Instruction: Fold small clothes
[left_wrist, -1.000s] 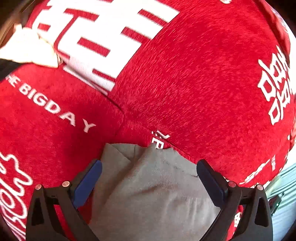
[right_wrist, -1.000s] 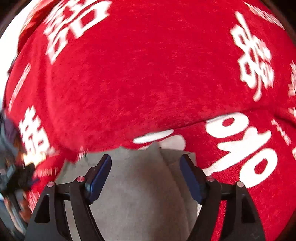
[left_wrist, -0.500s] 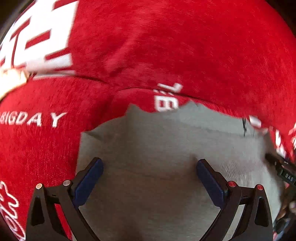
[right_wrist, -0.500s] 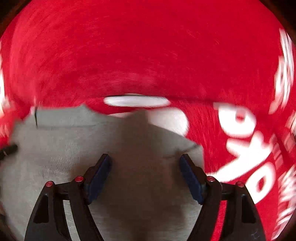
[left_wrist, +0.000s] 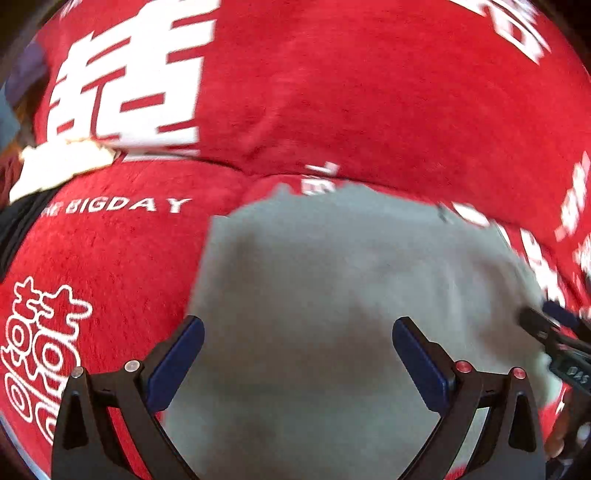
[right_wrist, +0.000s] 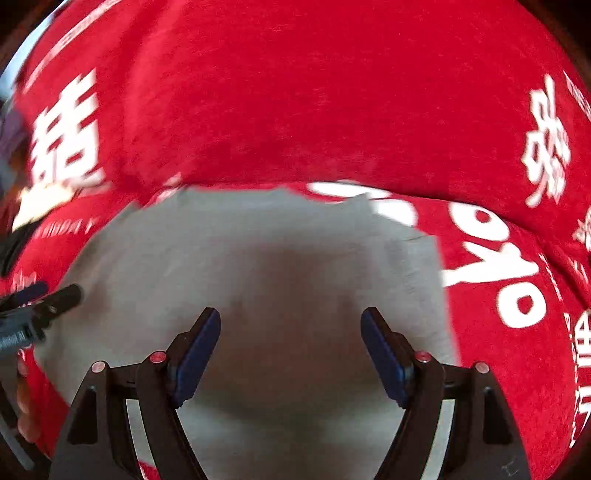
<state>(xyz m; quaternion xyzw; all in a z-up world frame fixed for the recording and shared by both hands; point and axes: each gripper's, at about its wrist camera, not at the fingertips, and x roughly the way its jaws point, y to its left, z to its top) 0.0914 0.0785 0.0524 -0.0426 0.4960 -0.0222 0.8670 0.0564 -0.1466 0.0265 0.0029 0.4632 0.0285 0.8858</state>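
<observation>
A grey garment (left_wrist: 332, 295) lies spread flat on a red blanket (left_wrist: 369, 92) that has white letters and signs printed on it. The garment fills the lower middle of both views, and its far edge is a little uneven against the red cloth.

The left gripper (left_wrist: 297, 354) is wide open. Its two blue pads (left_wrist: 177, 362) stand far apart over the grey garment, and nothing is between them. I cannot tell if the fingertips touch the cloth or only hang just over it.

The right gripper (right_wrist: 290, 349) is also wide open and holds nothing. Its blue pads (right_wrist: 384, 354) are over the near part of the same garment, also with only grey cloth seen in the gap.

In the left view the tip of the right gripper shows at the right edge, near the side of the garment. In the right view the left gripper shows in the same way at the left edge.
</observation>
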